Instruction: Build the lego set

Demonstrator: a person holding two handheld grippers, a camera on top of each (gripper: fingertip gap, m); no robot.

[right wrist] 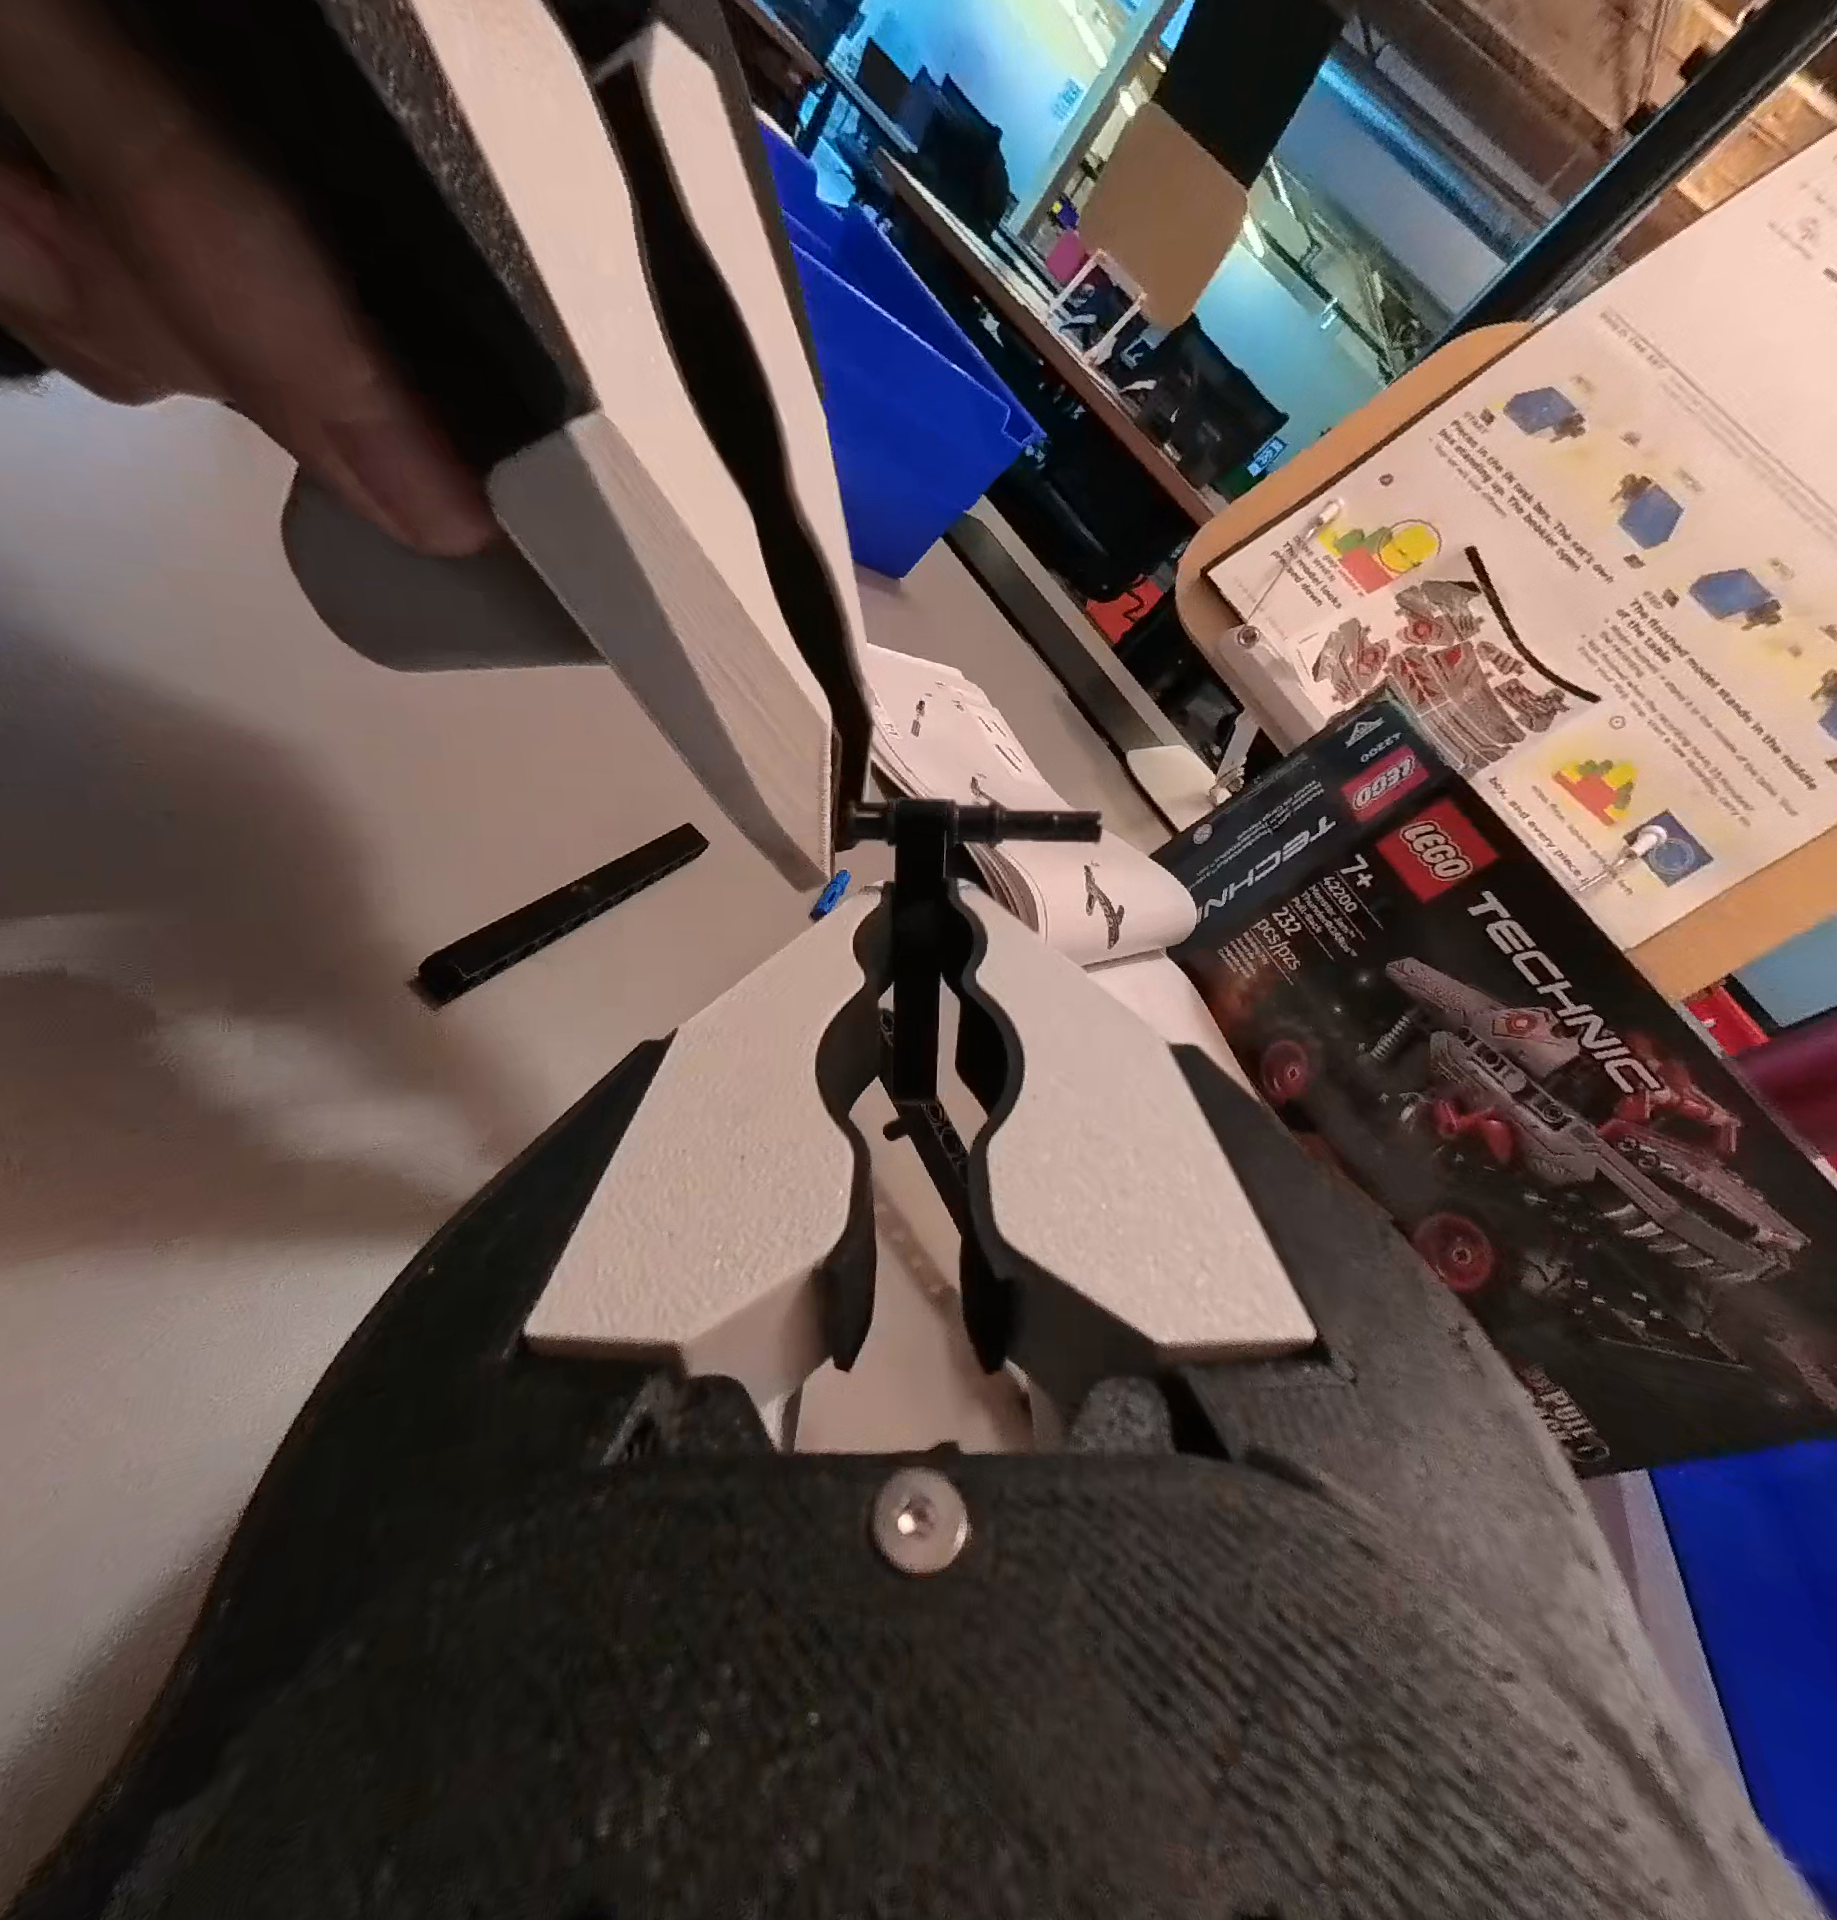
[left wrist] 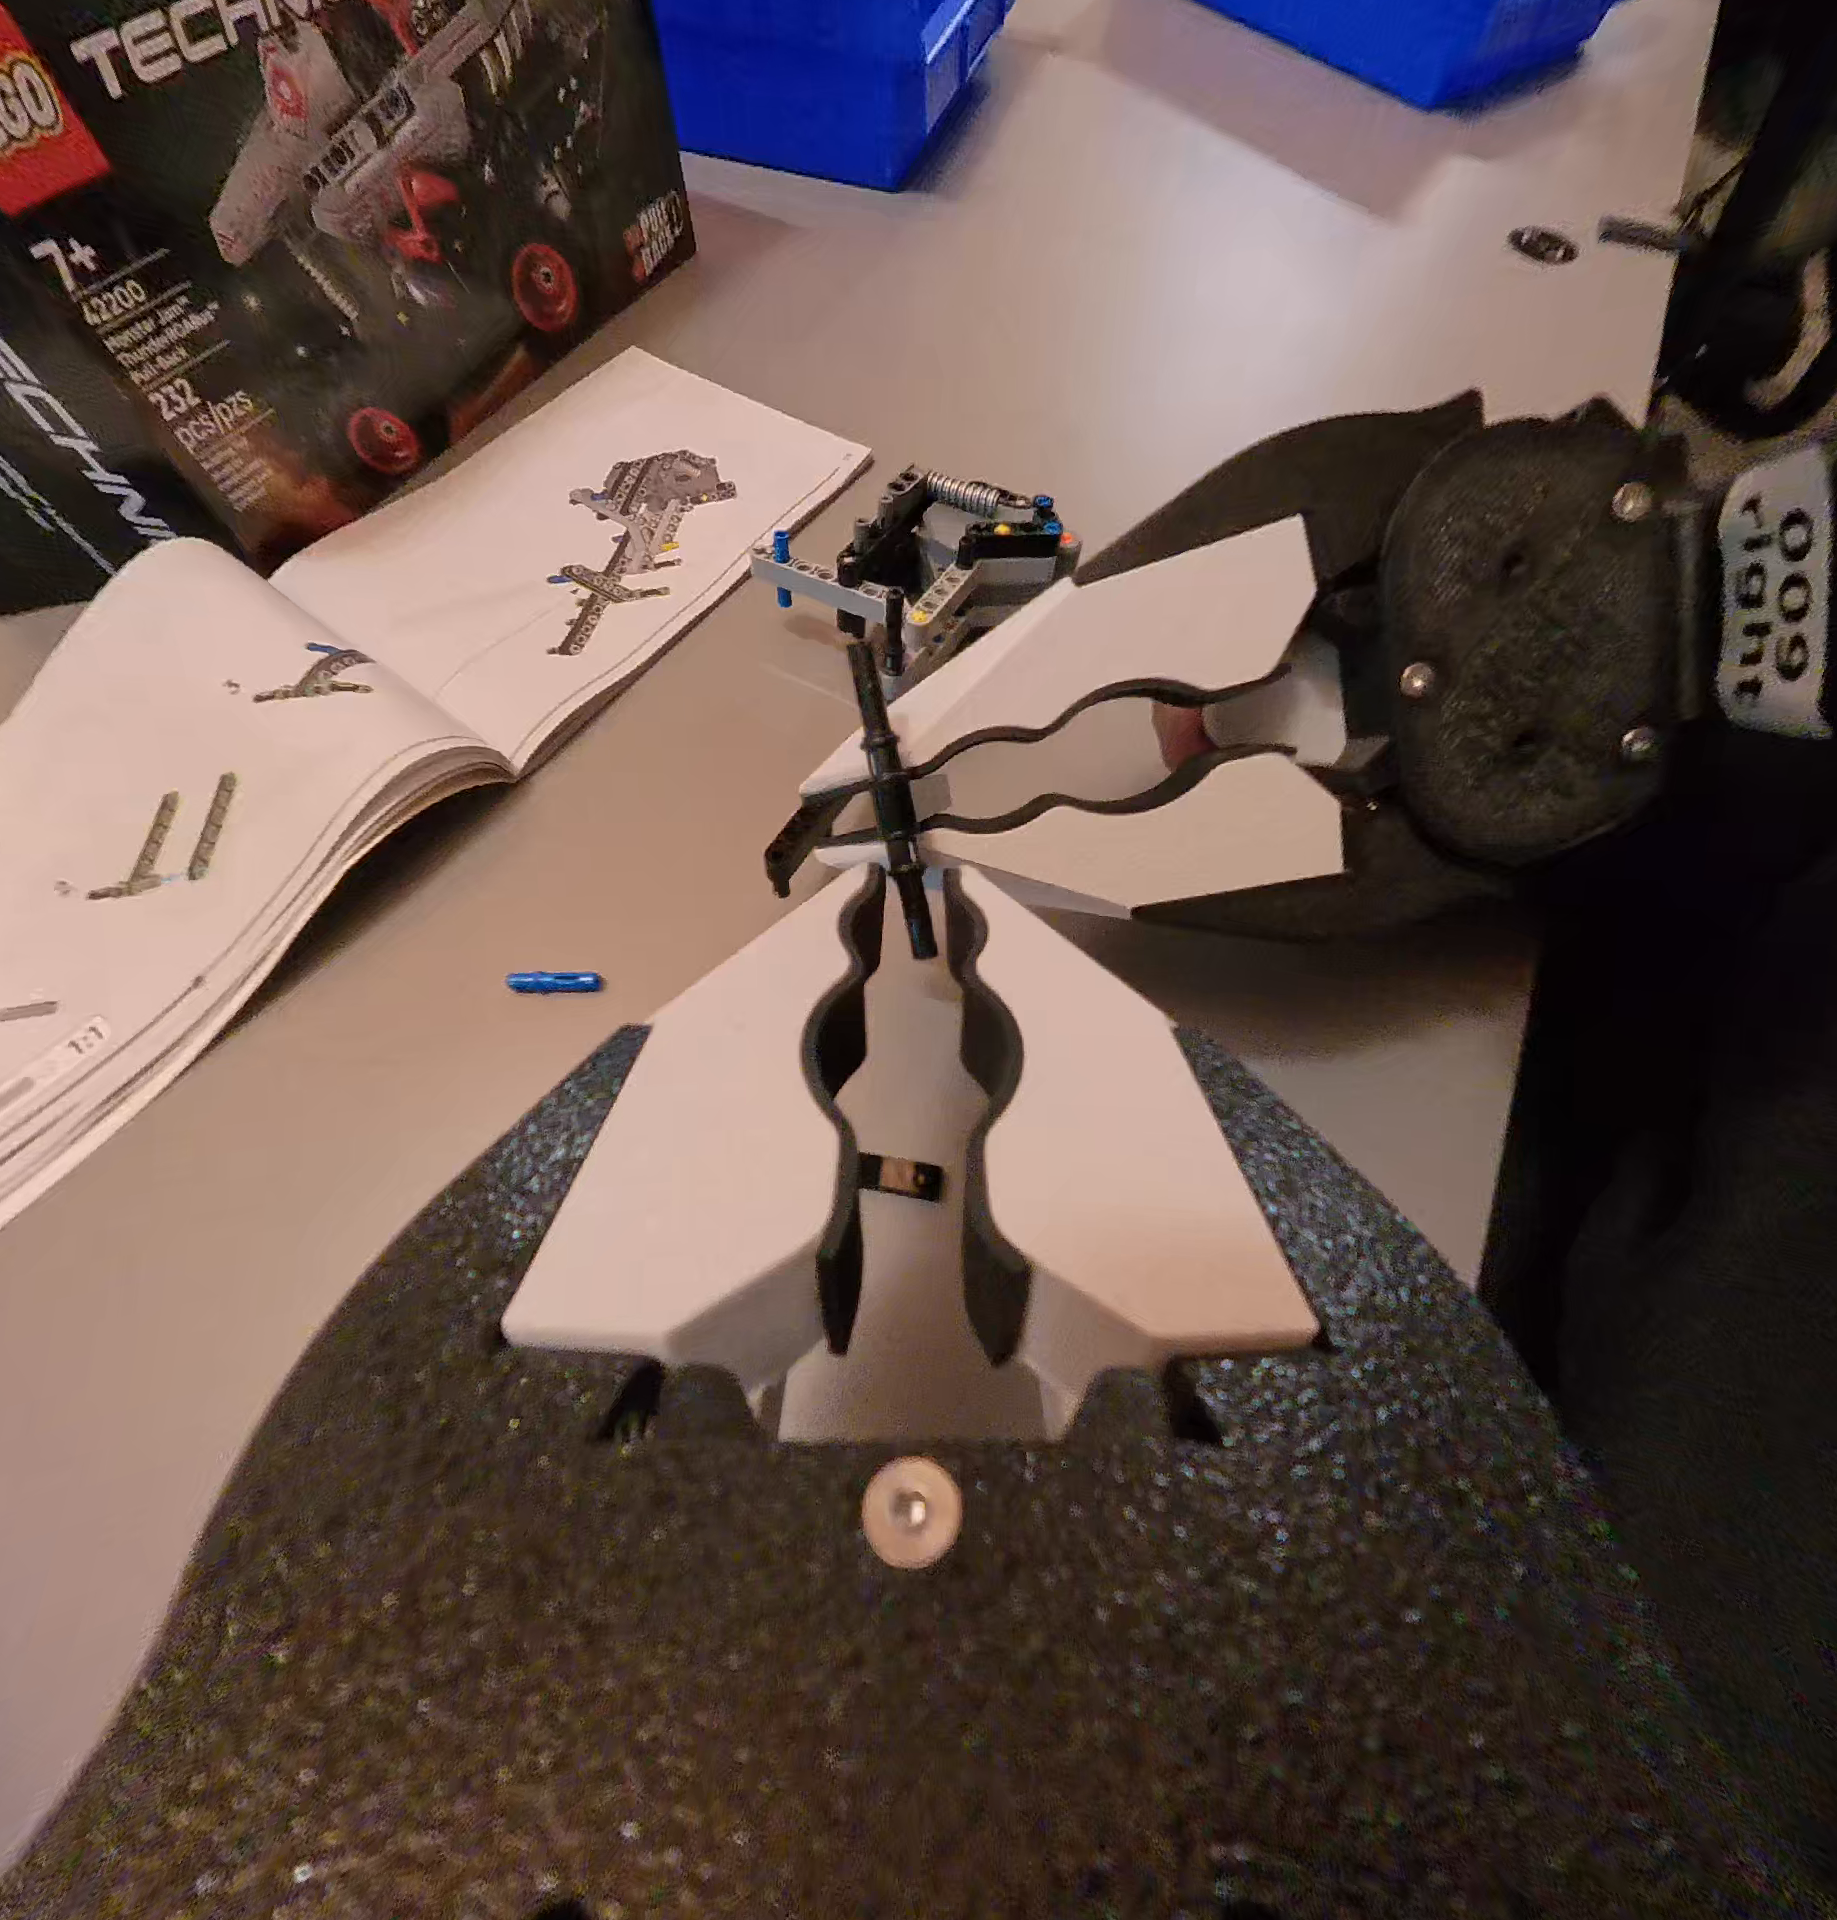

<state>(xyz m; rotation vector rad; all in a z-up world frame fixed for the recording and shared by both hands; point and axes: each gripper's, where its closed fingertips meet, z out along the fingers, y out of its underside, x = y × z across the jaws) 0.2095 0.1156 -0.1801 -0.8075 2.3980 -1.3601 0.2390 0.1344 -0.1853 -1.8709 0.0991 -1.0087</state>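
My right gripper (right wrist: 919,925) is shut on a black bent beam (right wrist: 912,997), whose end sticks out past the fingertips. A thin black axle (right wrist: 1018,828) passes crosswise through the hole at that end. My left gripper (left wrist: 912,899) is shut on the near end of the axle (left wrist: 878,717). It enters the right wrist view from the upper left (right wrist: 841,821). The right gripper (left wrist: 820,821) comes in from the right, with the beam's tip (left wrist: 786,852) showing. The part-built grey and black model (left wrist: 945,551) stands on the table behind both grippers.
An open instruction booklet (left wrist: 374,675) lies at the left, with the set's box (left wrist: 322,208) behind it. A blue pin (left wrist: 553,982) lies loose near the booklet. A long black beam (right wrist: 561,914) lies on the table. Blue bins (left wrist: 820,83) stand at the back. A board with a sheet (right wrist: 1620,520) stands behind the box. My two grippers' fingertips are within a few centimetres of each other.
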